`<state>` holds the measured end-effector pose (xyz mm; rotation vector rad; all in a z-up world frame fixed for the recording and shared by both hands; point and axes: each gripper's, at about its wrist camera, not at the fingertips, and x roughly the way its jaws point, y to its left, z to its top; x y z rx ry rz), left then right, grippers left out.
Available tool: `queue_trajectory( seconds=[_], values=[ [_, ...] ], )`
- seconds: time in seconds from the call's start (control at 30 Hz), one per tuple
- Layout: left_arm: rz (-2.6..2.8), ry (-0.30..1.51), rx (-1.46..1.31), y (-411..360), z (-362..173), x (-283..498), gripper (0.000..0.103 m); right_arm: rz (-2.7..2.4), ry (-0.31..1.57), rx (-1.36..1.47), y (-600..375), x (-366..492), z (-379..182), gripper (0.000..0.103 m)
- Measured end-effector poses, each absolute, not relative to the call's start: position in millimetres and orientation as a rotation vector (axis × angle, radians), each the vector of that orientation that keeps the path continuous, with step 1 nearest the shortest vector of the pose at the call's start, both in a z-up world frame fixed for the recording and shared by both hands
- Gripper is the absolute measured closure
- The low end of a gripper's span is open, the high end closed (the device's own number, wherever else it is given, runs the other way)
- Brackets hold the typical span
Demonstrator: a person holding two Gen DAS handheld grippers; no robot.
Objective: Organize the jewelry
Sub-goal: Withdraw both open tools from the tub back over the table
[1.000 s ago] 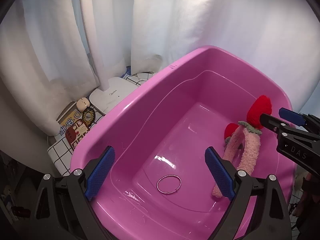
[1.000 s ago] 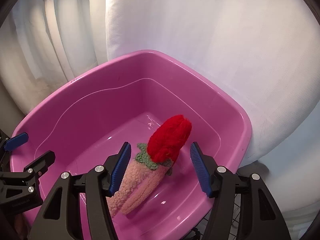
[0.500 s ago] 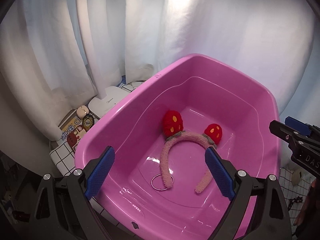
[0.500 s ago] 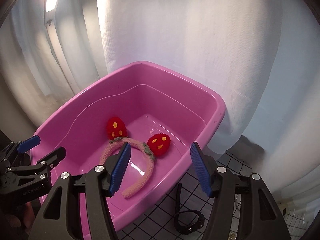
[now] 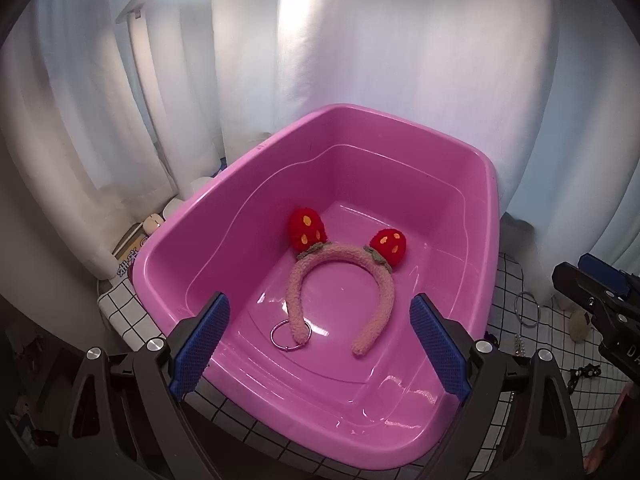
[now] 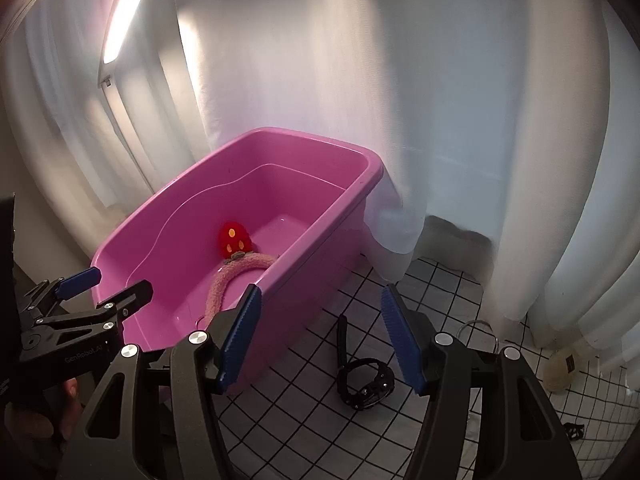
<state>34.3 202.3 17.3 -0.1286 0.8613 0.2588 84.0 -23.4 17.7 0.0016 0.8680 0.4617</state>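
We see the left gripper [image 5: 320,340] spread wide, blue pads [image 5: 200,344] well apart, nothing between them, touching nothing. It hangs above the near rim of the pink tub [image 5: 490,184].

Right gripper [image 6: 320,338] is also wide open and empty, fingers [image 6: 400,340] clear of everything. It sits outside the tub, off its long right-hand side, over the checked tablecloth [image 6: 440,280].

Inside the tub, flat on the floor: the pink fuzzy strawberry headband [image 5: 340,256], arch toward the tub's far wall, both ends toward the near rim. Two red strawberry ears sit at the top of the arch.

A silver ring bangle [image 5: 290,334] lies on the tub floor too, with the headband's left end resting across it.

Outside the tub, on the cloth:
- black wristwatch [image 6: 362,376], just beside the tub's long side, under the right gripper's gap
- second silver bangle [image 5: 527,309], further out from the tub, partly hidden behind the right gripper in its own view
- small pale yellowish object [image 6: 562,366] further out; we can't tell what it is

White curtains [image 6: 440,100] hang behind the tub; a lit lamp bar [image 6: 122,20] stands behind its far-left corner.
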Motion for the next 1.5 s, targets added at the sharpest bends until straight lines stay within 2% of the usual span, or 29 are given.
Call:
queue_trajectory(
  seconds=[0.33,0.83,1.5],
  values=[
    [0.183,0.864,-0.095,142,18,12,0.013,0.382,0.875,0.038,-105,25,9,0.043],
    [0.086,0.912,-0.070,59,-4,-20,0.013,0.208,0.958,0.145,-239,-47,-36,0.043],
    [0.129,1.052,-0.084,-9,-71,-48,0.013,0.136,1.035,0.092,-341,-43,-93,0.043]
  ],
)
